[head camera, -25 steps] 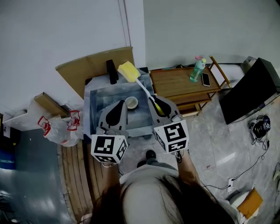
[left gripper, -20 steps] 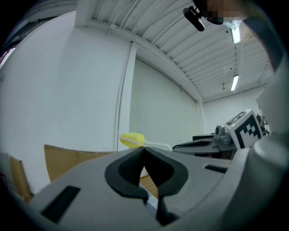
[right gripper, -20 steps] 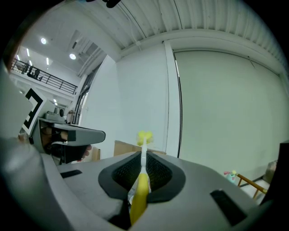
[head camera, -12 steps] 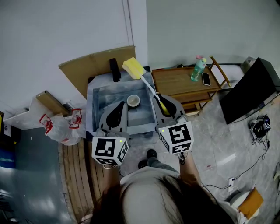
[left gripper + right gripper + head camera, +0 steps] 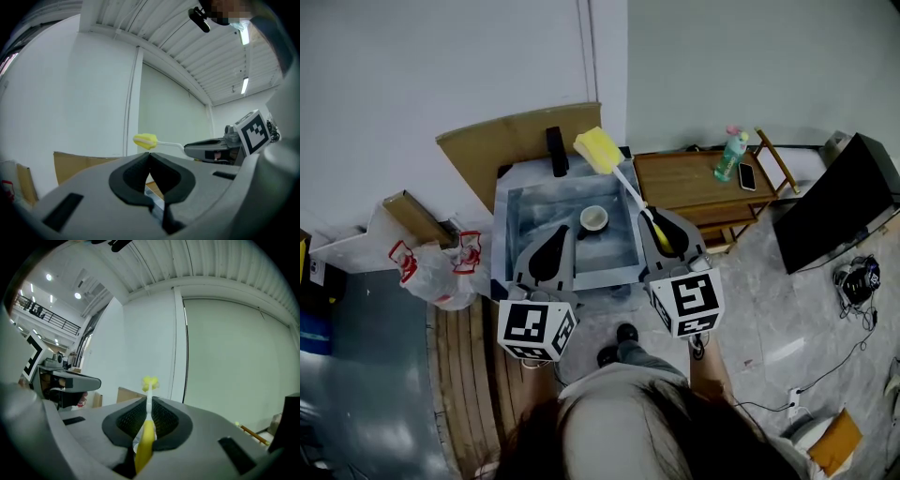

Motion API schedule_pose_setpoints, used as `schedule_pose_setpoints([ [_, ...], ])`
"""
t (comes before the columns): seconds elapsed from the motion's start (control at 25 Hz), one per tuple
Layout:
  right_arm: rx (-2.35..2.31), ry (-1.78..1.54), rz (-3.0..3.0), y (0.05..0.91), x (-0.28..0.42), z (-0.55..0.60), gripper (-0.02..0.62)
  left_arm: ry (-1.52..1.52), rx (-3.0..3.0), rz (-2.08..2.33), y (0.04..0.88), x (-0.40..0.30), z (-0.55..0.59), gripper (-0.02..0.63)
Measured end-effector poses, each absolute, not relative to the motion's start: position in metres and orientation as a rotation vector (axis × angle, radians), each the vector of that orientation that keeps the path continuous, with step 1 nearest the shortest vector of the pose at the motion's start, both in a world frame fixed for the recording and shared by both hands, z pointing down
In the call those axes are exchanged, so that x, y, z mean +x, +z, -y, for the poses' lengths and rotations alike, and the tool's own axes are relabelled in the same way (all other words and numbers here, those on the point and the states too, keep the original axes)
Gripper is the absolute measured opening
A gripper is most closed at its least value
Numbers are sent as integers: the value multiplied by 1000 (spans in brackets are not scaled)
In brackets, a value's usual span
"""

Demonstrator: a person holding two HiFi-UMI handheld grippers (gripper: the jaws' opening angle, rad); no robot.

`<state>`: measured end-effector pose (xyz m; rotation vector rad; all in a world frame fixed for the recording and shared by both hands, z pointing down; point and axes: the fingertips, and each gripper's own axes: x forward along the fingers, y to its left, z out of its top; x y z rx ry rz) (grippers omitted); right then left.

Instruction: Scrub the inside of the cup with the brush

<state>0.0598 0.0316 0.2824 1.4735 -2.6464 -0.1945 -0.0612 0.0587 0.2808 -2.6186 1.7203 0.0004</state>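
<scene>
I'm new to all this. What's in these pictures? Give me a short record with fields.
Left gripper: jaws shut, nothing between them
Right gripper: jaws shut on yellow-handled brush with yellow sponge head
Cup: small pale round cup, upright in grey basin
Scrubbing: not yet begun; brush head is outside the cup

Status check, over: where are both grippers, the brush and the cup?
Left gripper shut, empty. Right gripper shut on brush, brush clear of cup. Cup sits in basin, untouched. Nothing between them.
</scene>
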Motion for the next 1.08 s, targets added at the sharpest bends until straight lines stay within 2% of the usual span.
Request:
schedule_pose_setpoints([
  [1.08, 1453, -177, 2635, 293, 58, -45, 48, 21, -2622, -1728, 284, -66, -70, 9],
])
